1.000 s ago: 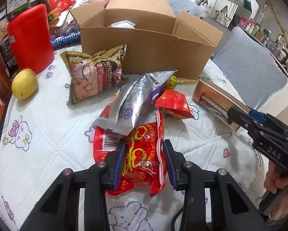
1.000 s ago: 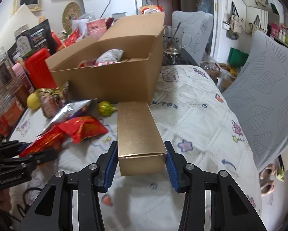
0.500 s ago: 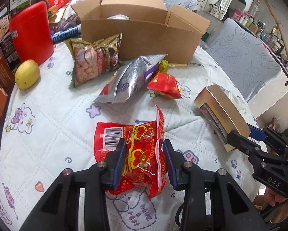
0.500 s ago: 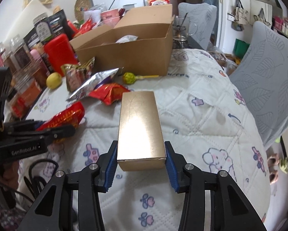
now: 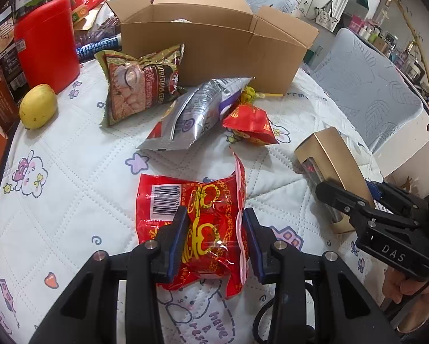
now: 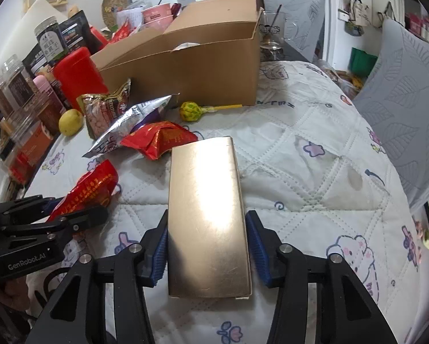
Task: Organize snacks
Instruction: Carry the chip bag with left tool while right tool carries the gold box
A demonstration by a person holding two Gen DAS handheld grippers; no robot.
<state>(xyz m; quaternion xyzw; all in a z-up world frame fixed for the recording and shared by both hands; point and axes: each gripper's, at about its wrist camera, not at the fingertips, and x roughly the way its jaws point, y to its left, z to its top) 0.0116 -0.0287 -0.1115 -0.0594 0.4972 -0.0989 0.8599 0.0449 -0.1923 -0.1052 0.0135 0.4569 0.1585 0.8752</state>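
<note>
The left gripper [image 5: 216, 238] reaches forward low over the white quilted cartoon-print tablecloth [image 5: 71, 177], its blue-padded jaws pinched on a crinkled red foil snack bag with gold print [image 5: 197, 215], barcode side facing up. The right gripper [image 6: 207, 246] points the same way, just to the right, clamped on the near end of a long shiny gold cardboard box [image 6: 207, 209] that stretches away from the camera (its top face glares with reflected light).

From the left wrist view the gold box shows a side face with red printing, hidden from the right wrist view. The right wrist view alone shows a green-wrapped lollipop with a yellow stick [image 6: 198, 110] clearly, lying just before the open brown cardboard carton [image 6: 197, 74].

Between the grippers and the carton lie a silver foil pouch [image 5: 197, 114], a small red packet [image 5: 250, 124] and a green-edged bag of nuts [image 5: 140, 83]. At the left stand a red plastic canister [image 5: 46, 43] and a yellow fruit [image 5: 38, 106].
</note>
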